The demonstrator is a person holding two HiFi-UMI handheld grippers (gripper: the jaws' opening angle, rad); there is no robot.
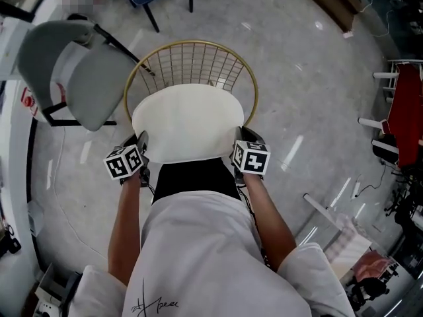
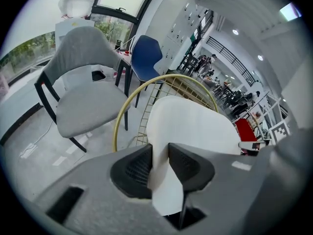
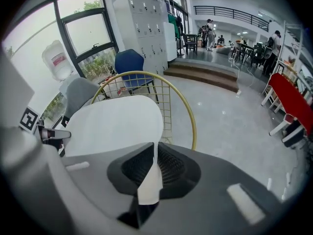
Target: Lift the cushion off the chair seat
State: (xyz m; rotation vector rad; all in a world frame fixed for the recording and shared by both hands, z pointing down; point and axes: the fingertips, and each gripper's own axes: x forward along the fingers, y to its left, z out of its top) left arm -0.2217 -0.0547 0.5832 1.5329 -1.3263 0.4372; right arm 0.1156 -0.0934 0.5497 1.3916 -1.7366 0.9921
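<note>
Up close, cushion (image 2: 193, 124) between left tongs (image 2: 160, 152).

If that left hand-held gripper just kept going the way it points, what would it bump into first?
The white cushion: the left hand-held gripper is clamped on its edge, so it would push straight into it. Beyond that, probably the chair's gold wire back, though depth is hard to judge.

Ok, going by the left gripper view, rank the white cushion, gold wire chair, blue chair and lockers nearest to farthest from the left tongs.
1. white cushion: pinched in the left tongs.
2. gold wire chair: rim just behind the cushion.
3. blue chair: beyond the rim, upper middle.
4. lockers: farthest, behind the blue chair.
</note>
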